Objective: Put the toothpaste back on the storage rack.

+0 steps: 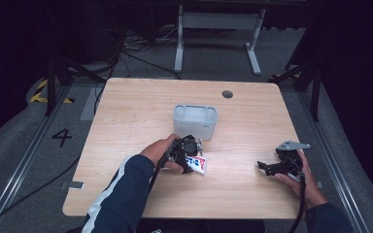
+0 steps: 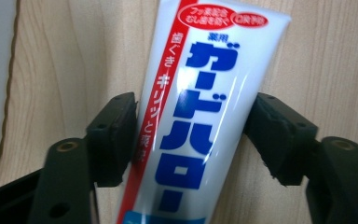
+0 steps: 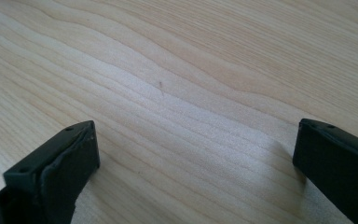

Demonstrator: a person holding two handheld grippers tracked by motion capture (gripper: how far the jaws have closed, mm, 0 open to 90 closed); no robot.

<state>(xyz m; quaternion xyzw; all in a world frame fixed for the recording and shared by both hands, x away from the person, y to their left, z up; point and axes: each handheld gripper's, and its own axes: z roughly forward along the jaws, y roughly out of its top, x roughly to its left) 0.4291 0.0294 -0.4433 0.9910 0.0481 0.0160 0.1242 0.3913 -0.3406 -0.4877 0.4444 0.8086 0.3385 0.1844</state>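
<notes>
A white toothpaste tube (image 2: pixel 200 116) with blue and red print lies on the wooden table (image 1: pixel 141 107), just in front of the middle. My left gripper (image 2: pixel 196 140) points down over it, and both black pads (image 2: pixel 114 135) press on the tube's long edges. In the high view the left gripper (image 1: pixel 193 158) covers most of the tube (image 1: pixel 198 165). My right gripper (image 1: pixel 264 167) rests low near the table's front right with its jaws spread wide. In its own view the right gripper (image 3: pixel 196 154) has only bare wood between the jaws.
A translucent grey plastic box (image 1: pixel 195 108) stands at the table's middle, just behind my left hand. A round cable hole (image 1: pixel 227 94) sits near the far edge. Beyond the table are a white desk frame (image 1: pixel 218 29) and floor cables.
</notes>
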